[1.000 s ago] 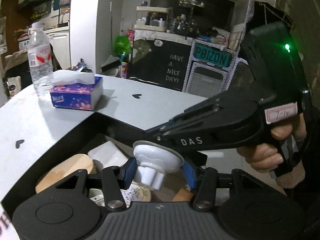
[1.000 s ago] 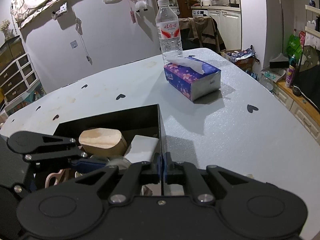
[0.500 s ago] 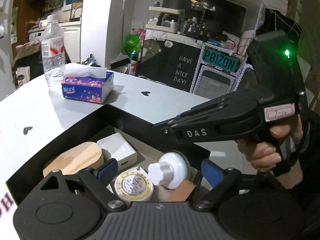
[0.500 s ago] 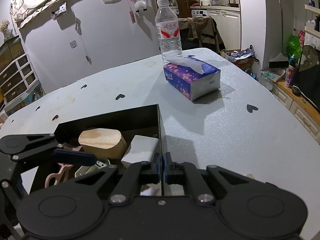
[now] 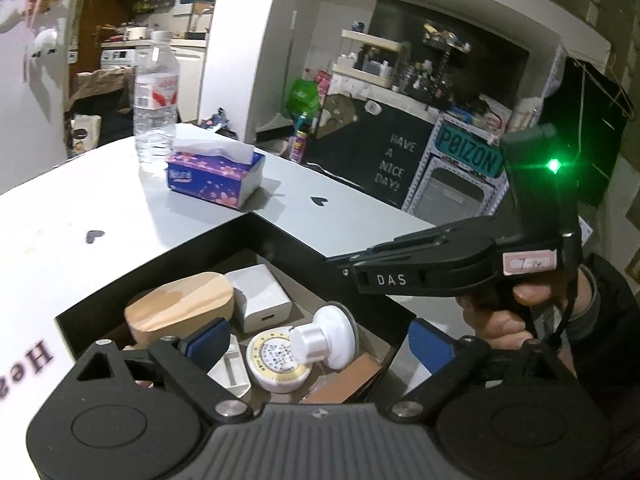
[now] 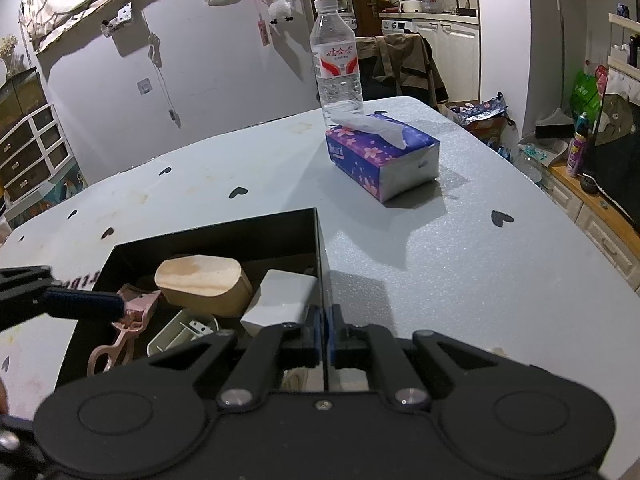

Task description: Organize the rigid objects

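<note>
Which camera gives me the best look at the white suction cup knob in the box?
Left wrist view: the white suction cup knob lies in plain sight in the black box. The right wrist view does not show it.

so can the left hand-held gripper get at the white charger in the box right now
Probably yes: the left hand-held gripper hangs open over the black box, and the white charger lies uncovered beside the wooden block.

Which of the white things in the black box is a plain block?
The charger, a smooth white block beside the wooden piece. The suction knob and the tape roll are round.
</note>
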The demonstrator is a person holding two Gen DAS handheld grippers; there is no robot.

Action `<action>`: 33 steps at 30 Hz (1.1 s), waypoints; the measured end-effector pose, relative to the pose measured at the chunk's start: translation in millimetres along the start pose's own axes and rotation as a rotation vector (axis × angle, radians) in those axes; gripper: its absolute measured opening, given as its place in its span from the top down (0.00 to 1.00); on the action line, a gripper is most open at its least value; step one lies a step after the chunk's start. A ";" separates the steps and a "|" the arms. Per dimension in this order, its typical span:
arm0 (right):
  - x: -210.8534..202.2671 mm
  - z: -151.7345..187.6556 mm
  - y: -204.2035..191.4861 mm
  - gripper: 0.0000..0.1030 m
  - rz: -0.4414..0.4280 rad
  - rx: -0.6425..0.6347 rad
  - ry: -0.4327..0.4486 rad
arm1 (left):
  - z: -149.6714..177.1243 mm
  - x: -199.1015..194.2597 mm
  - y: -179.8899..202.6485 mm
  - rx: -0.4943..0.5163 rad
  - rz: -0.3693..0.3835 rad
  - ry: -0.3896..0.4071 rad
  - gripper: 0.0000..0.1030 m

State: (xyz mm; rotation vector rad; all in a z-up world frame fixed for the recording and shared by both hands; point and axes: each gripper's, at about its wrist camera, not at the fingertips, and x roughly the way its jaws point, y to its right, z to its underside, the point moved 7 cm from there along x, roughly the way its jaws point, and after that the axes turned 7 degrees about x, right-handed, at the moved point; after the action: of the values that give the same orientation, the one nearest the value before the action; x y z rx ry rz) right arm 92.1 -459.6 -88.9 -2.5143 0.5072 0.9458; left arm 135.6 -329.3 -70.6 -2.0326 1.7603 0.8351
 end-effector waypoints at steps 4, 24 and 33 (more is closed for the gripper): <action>0.0 -0.2 -0.9 0.96 0.001 -0.001 0.000 | -0.3 -14.2 -3.4 -0.059 -0.037 0.018 0.04; -37.0 -7.6 -4.5 0.79 0.013 -0.036 0.079 | 16.5 -83.5 -8.3 -0.259 -0.338 0.106 0.00; -122.9 1.9 -23.1 0.56 -0.059 -0.130 0.236 | 22.4 -115.3 11.4 -0.284 -0.452 0.174 0.00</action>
State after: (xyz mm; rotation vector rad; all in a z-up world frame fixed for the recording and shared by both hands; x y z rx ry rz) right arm 15.3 -415.7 -0.6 -2.7603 0.4507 0.6839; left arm 111.8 -227.8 -15.3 -2.6201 1.2254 0.8143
